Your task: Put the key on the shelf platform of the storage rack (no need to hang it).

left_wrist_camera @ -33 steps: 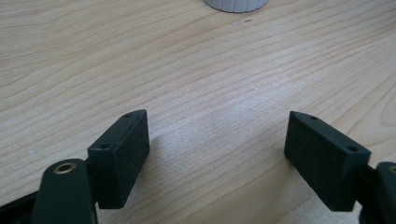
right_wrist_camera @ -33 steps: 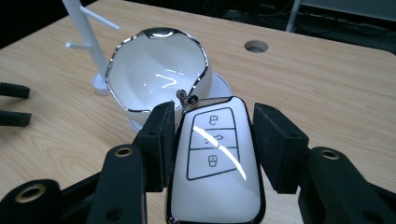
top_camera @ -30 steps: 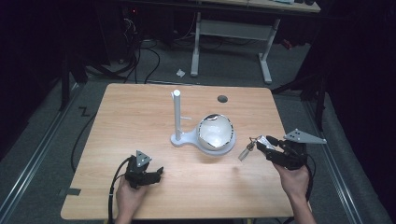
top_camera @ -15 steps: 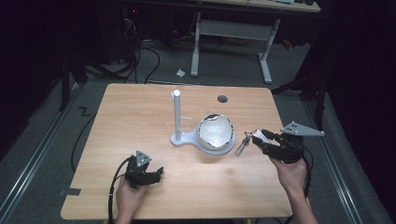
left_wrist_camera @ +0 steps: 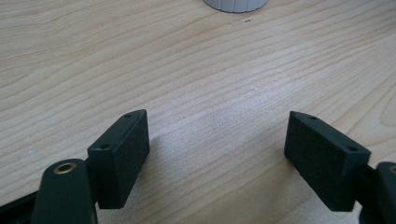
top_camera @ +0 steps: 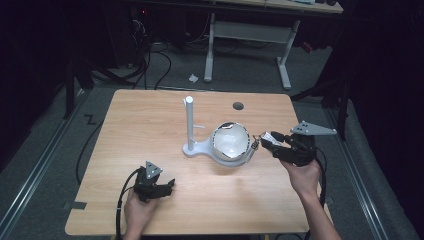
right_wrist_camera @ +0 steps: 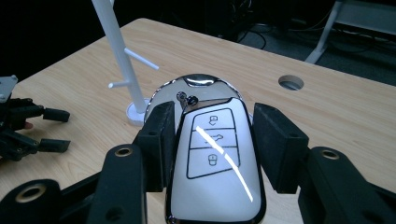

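key fob (right_wrist_camera: 215, 161): white car remote, three buttons, chrome rim; clamped flat between right jaws, lifted off table, just beside bowl rim at its right
key ring (right_wrist_camera: 186, 98): small metal loop at fob's far end, pointing toward stand
right gripper (top_camera: 267, 141): closed on fob sides, pads (right_wrist_camera: 161, 140) pressing chrome edges; held above table, aimed left at bowl
stand (top_camera: 189, 122): white post with short side pegs (right_wrist_camera: 140, 58), round base touching bowl; likely target for ring
bowl (top_camera: 230, 145): white, glossy, between fob and post
left gripper (top_camera: 159, 188): resting on table near front edge, wide open, nothing held, well apart from stand
table (top_camera: 150, 115): light wood, round grommet hole (top_camera: 238, 106) at far side
risk 1: smooth chrome under pads, fob could slip or twist if grip eases
risk 2: ring small, pegs thin; misaligned approach likely misses peg or nudges stand
risk 3: bowl in path; low pass could knock it
risk 4: stand unbraced, left gripper far off; push on peg could tip it
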The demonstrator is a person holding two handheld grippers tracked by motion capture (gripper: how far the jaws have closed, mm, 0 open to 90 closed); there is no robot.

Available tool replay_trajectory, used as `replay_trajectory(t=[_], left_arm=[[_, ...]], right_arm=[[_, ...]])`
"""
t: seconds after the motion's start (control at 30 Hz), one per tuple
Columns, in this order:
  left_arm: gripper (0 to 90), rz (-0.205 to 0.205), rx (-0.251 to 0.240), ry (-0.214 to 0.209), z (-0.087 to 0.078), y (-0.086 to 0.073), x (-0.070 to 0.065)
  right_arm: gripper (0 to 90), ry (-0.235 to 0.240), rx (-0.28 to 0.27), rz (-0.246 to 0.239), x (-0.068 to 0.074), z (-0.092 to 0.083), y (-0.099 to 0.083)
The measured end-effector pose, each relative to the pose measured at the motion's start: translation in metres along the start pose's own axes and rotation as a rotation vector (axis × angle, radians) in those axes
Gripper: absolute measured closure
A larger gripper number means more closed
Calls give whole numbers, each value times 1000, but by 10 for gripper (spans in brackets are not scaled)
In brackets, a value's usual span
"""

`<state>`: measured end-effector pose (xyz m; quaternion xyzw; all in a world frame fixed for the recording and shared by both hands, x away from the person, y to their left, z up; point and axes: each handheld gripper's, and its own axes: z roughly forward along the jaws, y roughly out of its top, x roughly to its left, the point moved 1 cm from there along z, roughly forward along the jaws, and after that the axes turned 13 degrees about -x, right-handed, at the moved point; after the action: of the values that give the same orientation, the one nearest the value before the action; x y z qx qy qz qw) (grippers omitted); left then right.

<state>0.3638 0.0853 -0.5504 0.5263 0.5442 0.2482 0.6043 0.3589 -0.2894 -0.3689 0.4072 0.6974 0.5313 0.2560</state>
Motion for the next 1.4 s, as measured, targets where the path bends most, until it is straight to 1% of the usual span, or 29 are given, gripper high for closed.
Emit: replay_trajectory(t=[0.1,0.3,0.6,0.87,1.2,1.4], left_arm=[[227,0,0,0,0,0,0],[227,0,0,0,0,0,0],[227,0,1,0,0,0,0],[227,0,1,0,0,0,0],[227,-1,1,-1,0,0,0],[226,-2,0,0,0,0,0]], right_arm=[[511,9,2,2,0,6,3],[512,11,7,4,1,16,10],[511,8,16,-9,2,30,20],[511,6,24,-11,1,43,20],[512,-11,58,-39,2,63,18],[511,-15,76,-41,2,72,14]])
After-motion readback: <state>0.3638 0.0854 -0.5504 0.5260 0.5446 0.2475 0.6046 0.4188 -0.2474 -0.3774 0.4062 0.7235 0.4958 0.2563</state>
